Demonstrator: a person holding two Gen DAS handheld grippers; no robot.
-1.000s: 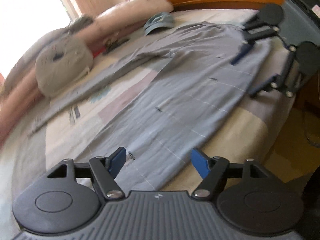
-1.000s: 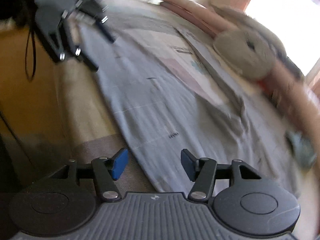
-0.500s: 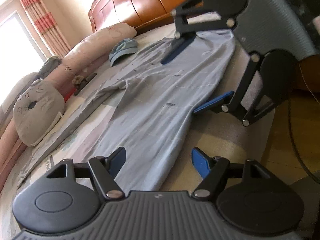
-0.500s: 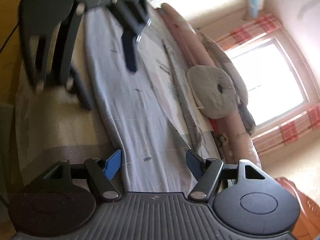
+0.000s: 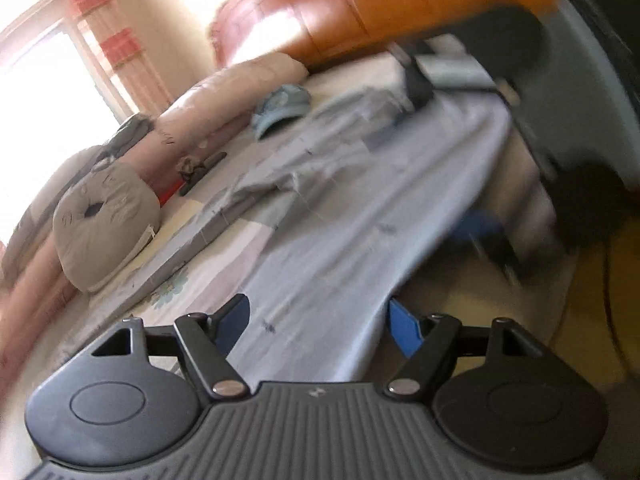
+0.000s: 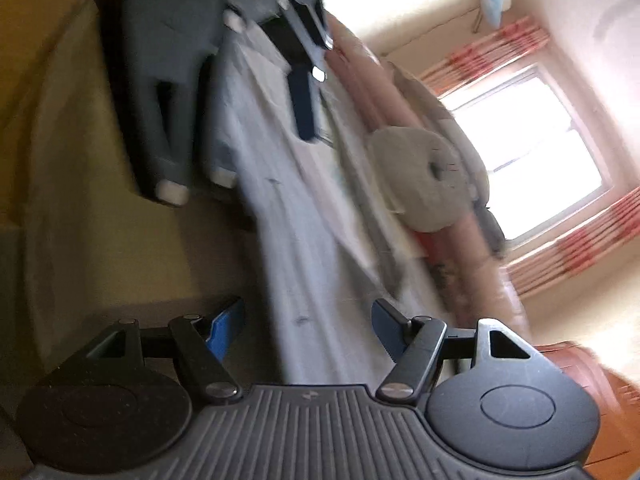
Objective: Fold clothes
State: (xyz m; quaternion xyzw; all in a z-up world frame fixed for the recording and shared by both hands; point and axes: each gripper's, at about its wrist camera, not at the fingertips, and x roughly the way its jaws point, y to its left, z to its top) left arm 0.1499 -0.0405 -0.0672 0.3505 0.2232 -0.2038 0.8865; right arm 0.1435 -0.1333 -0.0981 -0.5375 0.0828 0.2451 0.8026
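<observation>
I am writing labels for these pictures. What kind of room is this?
Most likely a bedroom. A shirt lies spread on a bed with a wooden headboard, pillows lie along one side, and a curtained window lets in daylight.

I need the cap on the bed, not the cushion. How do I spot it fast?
Find the orange wooden headboard, then drop to the long pink bolster lying along the bed. The pale blue fabric cap sits beside the bolster's headboard end, just beyond the grey-blue shirt: small, domed, with a brim.

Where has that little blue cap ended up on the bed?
In the left wrist view the blue cap lies near the head of the bed, between the pink rolled bedding and the shoulder end of the grey shirt.
</observation>
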